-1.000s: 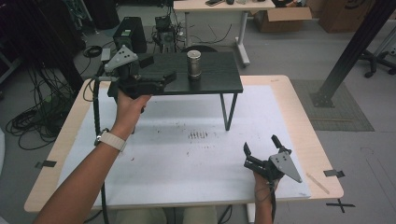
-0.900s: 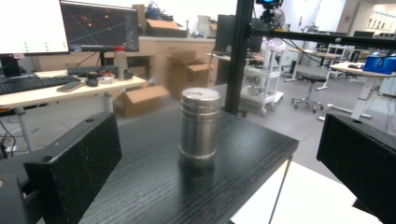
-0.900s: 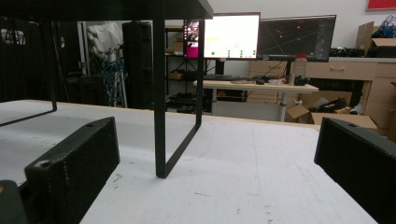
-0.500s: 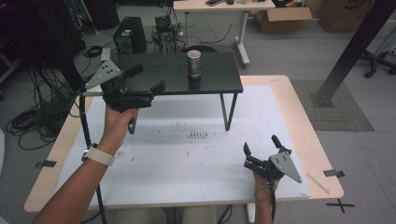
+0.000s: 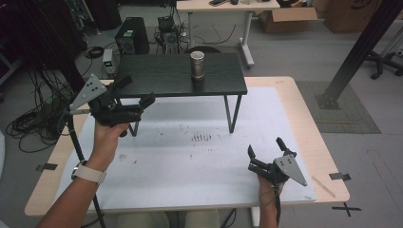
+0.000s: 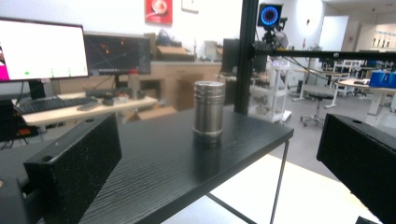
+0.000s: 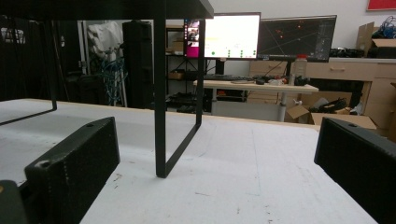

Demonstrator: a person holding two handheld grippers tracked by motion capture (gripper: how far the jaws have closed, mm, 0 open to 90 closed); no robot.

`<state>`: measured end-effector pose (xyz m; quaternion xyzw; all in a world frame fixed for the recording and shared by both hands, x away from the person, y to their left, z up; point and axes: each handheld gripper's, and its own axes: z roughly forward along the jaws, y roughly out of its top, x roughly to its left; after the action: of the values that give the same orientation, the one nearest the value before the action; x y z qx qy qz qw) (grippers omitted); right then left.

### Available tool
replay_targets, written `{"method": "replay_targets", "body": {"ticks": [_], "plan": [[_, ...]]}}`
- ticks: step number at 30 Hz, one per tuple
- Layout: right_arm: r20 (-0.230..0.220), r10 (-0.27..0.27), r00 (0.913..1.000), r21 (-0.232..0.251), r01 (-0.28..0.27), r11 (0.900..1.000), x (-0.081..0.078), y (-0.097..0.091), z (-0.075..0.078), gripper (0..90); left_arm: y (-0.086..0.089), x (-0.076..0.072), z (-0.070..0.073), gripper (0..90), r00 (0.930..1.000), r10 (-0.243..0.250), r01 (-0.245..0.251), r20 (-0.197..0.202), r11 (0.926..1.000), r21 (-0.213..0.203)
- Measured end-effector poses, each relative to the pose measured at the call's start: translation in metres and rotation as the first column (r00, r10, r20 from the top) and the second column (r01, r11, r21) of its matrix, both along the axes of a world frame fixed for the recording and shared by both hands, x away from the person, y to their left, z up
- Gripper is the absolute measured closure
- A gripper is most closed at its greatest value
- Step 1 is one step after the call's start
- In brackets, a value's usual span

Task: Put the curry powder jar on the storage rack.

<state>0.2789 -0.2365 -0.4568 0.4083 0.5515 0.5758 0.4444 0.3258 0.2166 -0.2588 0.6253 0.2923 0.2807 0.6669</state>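
Black wood-grain shelf (image 5: 157, 76) under ribbed steel canister (image 5: 197, 65), both grippers' fingers spread, empty

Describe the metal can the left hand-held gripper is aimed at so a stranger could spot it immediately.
Find the low black wooden shelf on thin metal legs standing at the far side of the white-topped table. On its top, right of centre, stands a small upright brushed-steel cylindrical canister with a ribbed lid. It is the shelf's sole shiny object.

Metal canister (image 5: 197, 65), cylindrical, brushed steel, lid on, standing upright near the far edge of the black raised shelf (image 5: 157, 80).
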Motion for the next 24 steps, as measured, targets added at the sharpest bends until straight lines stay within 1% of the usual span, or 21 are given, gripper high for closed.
{"method": "replay_targets", "body": {"ticks": [5, 10, 14, 20, 24], "plan": [[0.0, -0.001, 1.0, -0.001, 0.001, 1.0, 0.0, 0.0, 0.0, 0.0, 0.008, -0.009, -0.004, 0.2, 0.9991, 0.02, -0.019, 0.038, 0.9998, -0.009], [0.0, 0.0, 1.0, 0.001, 0.0, 1.0, 0.0, 0.0, 0.0, 0.0, 0.016, -0.017, -0.007, 0.2, 0.9977, 0.039, -0.038, 0.056, 0.9991, -0.016], [0.0, 0.0, 1.0, 0.002, 0.0, 1.0, 0.0, 0.0, 0.0, 0.0, 0.025, -0.024, -0.014, 0.2, 0.9945, 0.071, -0.07, 0.077, 0.9973, -0.022], [0.001, -0.001, 1.0, 0.0, 0.001, 1.0, 0.0, 0.0, 0.0, 0.0, 0.038, -0.031, -0.028, 0.2, 0.9909, 0.108, -0.106, 0.081, 0.9941, -0.023], [0.0, -0.002, 1.0, -0.002, 0.002, 1.0, 0.0, 0.0, 0.0, 0.0, 0.046, -0.035, -0.035, 0.2, 0.9875, 0.129, -0.129, 0.09, 0.9916, -0.012]]}}
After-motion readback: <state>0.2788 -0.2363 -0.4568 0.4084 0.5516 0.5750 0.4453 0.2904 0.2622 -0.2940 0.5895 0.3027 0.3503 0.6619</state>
